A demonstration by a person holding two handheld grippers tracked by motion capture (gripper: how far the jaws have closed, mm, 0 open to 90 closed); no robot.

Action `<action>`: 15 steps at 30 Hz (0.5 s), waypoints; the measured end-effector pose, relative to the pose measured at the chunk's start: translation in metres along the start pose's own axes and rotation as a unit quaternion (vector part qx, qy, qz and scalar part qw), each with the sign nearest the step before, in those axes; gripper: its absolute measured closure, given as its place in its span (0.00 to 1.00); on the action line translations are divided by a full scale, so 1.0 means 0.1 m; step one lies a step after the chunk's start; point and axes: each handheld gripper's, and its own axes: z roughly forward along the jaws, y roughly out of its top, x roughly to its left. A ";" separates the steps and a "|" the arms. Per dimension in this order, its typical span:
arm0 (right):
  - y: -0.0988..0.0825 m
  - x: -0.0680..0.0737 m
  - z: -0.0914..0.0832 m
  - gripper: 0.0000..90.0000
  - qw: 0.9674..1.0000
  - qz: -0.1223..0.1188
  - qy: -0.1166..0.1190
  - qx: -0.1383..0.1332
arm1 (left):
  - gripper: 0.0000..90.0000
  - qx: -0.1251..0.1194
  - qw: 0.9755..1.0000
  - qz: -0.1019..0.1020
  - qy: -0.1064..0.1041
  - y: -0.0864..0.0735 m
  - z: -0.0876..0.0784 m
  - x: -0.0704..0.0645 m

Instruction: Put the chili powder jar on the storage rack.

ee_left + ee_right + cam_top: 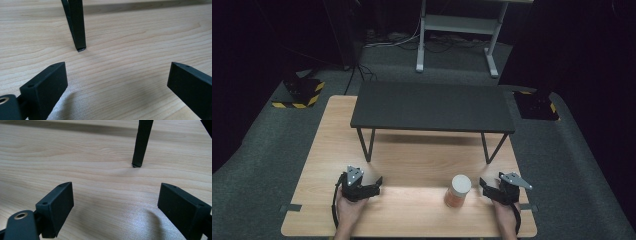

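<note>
A small jar (pixel 457 191) with a white lid and orange-brown contents stands upright on the wooden table (pixel 412 160), near its front edge and right of the middle. My left gripper (pixel 371 186) rests on the table at the front left, held by a hand; in the left gripper view (pixel 117 82) its jaws stand wide apart over bare wood. My right gripper (pixel 484 185) rests just right of the jar, apart from it; in the right gripper view (pixel 115 205) its jaws are also wide apart with nothing between them.
A low black shelf (pixel 432 106) on thin black legs stands across the back half of the table. One leg (pixel 76 25) rises ahead of my left gripper, another leg (pixel 141 142) ahead of my right. Beyond the table lie grey floor, cables and a white stand (pixel 457 25).
</note>
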 end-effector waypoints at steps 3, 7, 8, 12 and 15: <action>0.01 0.00 0.01 0.14 1.000 -0.002 0.001 0.003 | 0.04 -0.001 1.000 0.000 0.001 0.00 0.00 0.00; -0.02 0.01 -0.01 0.13 1.000 -0.003 -0.002 -0.006 | 0.04 -0.001 1.000 0.001 0.000 0.00 0.00 0.00; -0.03 0.01 -0.02 0.13 1.000 -0.002 -0.003 -0.008 | 0.04 0.000 1.000 0.001 0.000 0.00 0.00 -0.01; -0.04 0.01 -0.03 0.13 1.000 0.005 -0.008 -0.012 | 0.04 0.001 1.000 0.001 0.000 0.00 0.00 0.00; -0.03 0.02 -0.02 0.13 1.000 0.000 -0.008 -0.009 | 0.04 0.000 1.000 0.000 0.000 0.00 0.00 -0.01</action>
